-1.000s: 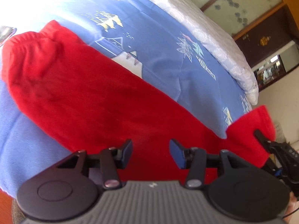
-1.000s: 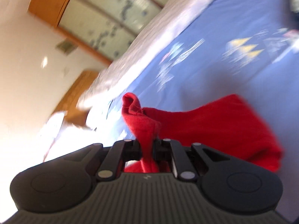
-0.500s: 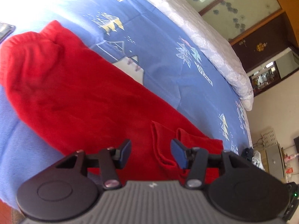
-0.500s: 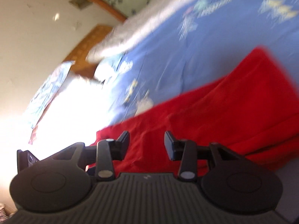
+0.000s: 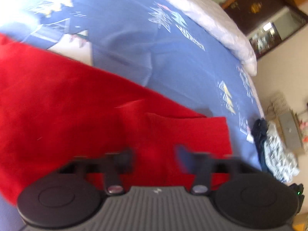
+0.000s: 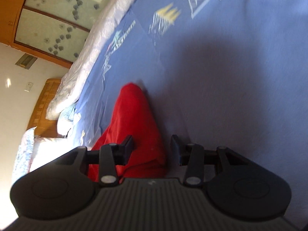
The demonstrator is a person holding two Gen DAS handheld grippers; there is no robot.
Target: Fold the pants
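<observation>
Left gripper [image 5: 155, 156] angled down over red pants [image 5: 77, 115], jaws closing, cloth between, right gripper [image 6: 152, 147] angled down, jaws closing astride a pants fold, nothing clamped, blue sheet [image 5: 134, 44] beneath.

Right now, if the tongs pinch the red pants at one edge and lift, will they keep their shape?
Probably not. The red pants lie limp with soft folds on the blue sheet, so they should droop. The fleecy-looking cloth likely grips well, and would probably drag and bunch rather than slide.
</observation>
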